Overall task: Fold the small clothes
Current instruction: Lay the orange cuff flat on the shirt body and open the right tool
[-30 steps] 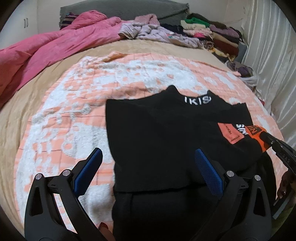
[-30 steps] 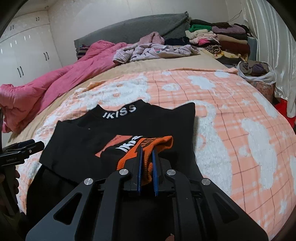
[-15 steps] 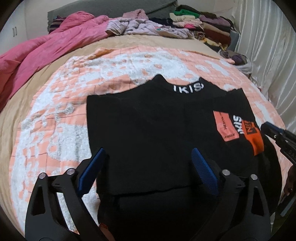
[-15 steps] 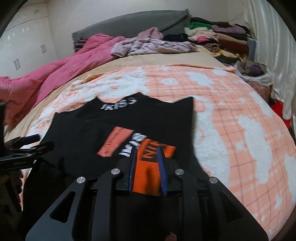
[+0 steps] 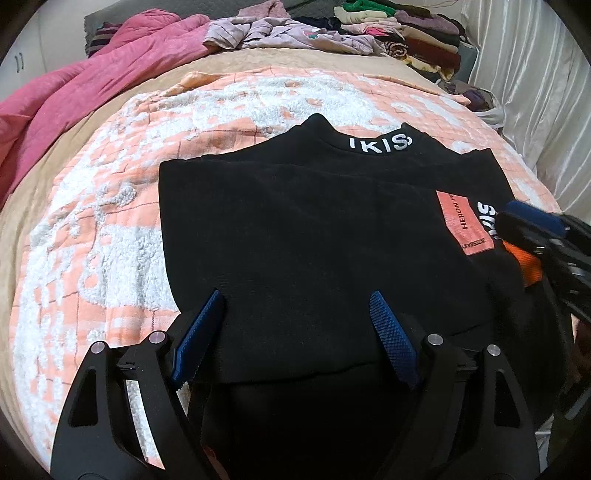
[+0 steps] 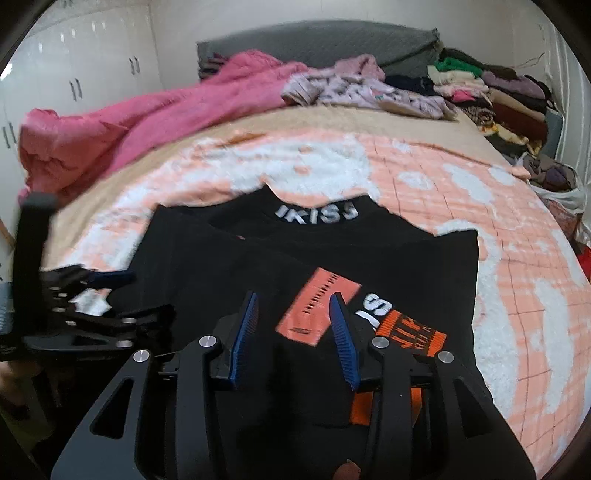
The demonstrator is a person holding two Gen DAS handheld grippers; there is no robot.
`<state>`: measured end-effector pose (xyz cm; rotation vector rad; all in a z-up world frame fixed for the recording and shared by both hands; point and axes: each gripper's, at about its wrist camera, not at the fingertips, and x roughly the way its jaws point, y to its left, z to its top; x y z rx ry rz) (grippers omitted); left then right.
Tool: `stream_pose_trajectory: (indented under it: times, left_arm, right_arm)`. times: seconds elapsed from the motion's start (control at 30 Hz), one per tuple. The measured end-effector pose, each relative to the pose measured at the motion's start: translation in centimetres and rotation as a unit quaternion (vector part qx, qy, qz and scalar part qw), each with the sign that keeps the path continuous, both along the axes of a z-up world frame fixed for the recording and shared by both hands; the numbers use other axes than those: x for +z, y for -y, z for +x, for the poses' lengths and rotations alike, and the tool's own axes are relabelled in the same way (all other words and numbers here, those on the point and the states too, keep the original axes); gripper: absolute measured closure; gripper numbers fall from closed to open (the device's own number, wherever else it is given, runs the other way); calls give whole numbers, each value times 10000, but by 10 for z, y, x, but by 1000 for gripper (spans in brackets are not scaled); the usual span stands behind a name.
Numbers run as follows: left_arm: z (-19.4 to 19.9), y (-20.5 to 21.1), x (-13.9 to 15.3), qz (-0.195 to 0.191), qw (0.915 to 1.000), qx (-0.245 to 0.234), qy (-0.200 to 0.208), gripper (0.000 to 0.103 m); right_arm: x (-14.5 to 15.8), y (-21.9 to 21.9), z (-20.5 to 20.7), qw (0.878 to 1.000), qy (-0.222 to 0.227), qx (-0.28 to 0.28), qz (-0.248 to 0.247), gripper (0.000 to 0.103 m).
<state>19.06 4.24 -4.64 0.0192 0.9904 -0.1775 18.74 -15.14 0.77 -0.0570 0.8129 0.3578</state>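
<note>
- A black top (image 5: 303, 236) lies flat on the bed (image 5: 92, 229), on the peach and white blanket (image 6: 517, 295), close to the near edge of the bed.
- Its neck with the white letters points to the far end of the bed, where the other clothes are.
- One sleeve, with an orange cuff (image 6: 410, 336) and an orange patch (image 6: 317, 310), is laid across the front of the top. It looks like a sleeve fold is done.
- The other side has a straight edge, so I think that sleeve is tucked in too, but the black cloth hides the folds.
- The left gripper (image 5: 295, 332) hangs over the near part of the top. Its blue fingers (image 5: 199, 332) are spread wide and hold nothing.
- The right gripper (image 6: 295, 339) hangs over the orange patch. Its fingers are spread too, with nothing between them.
- What is left, I think: fold the bottom up toward the neck to make a small square, then put it away. The near bottom part of the top goes out of view, so I cannot tell how it lies.
- A pink quilt (image 6: 129, 122) lies along the far left side of the bed.
- A loose light purple garment (image 5: 288, 33) and a stack of folded clothes (image 6: 491, 92) sit at the far right corner.
</note>
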Motion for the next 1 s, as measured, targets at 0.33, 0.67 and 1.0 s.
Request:
stream_pose_trajectory:
  times: [0.33, 0.67, 1.0]
  left_arm:
    - [-2, 0, -1, -25, 10000, -41, 13, 29]
    - [-4, 0, -1, -21, 10000, -22, 21, 29]
    - [-6, 0, 1, -44, 10000, 17, 25, 29]
  right_arm:
    - [-46, 46, 16, 9950, -575, -808, -133, 52]
    - [-37, 48, 6, 9950, -457, -885, 57, 52]
    - [-11, 50, -20, 9966, -135, -763, 265, 45]
